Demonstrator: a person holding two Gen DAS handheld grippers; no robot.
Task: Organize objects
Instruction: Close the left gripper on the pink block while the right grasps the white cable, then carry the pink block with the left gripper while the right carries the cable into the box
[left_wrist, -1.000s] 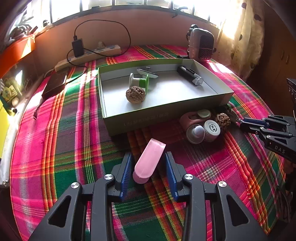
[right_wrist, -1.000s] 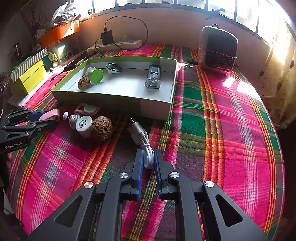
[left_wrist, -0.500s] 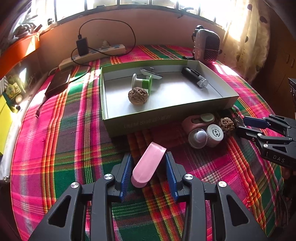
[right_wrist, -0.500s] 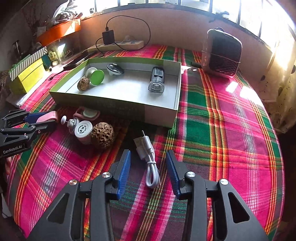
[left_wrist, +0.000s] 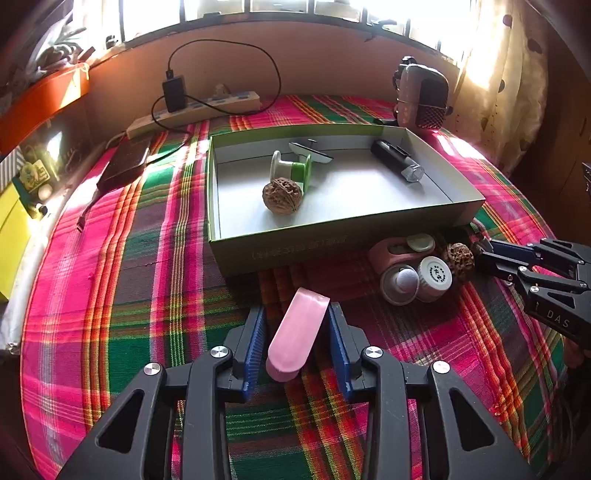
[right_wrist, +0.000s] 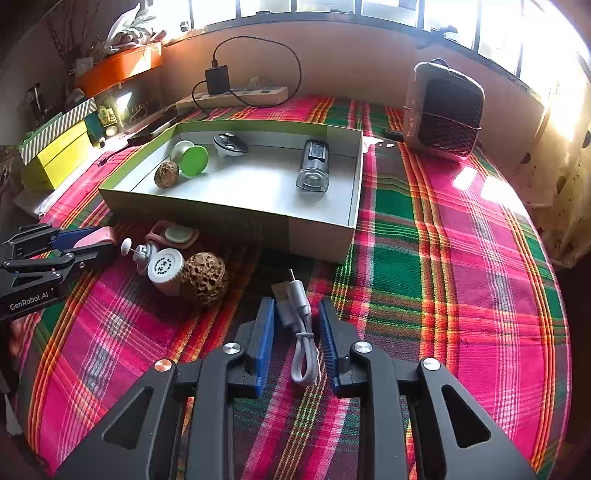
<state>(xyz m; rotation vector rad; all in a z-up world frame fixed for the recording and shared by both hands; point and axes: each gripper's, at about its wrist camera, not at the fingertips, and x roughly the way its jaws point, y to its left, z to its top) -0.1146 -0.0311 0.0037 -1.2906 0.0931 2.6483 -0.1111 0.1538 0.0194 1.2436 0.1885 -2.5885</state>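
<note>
Now L gripper (left_wrist: 295, 332) straddles pink case (left_wrist: 297, 332) on plaid tabletop (left_wrist: 129, 258); jaws closing, pads not yet pressing; case long axis runs along fingers toward box (left_wrist: 347, 221); R gripper (right_wrist: 296, 332) jaws apart around white cable (right_wrist: 301, 325), no contact.

Box wall (left_wrist: 343, 243) blocks at 12 o'clock. Cluster of small bottles (left_wrist: 417, 277) and walnut (left_wrist: 460, 256) at 2. Cloth (left_wrist: 122, 295) open from 8 to 11 o'clock.
</note>
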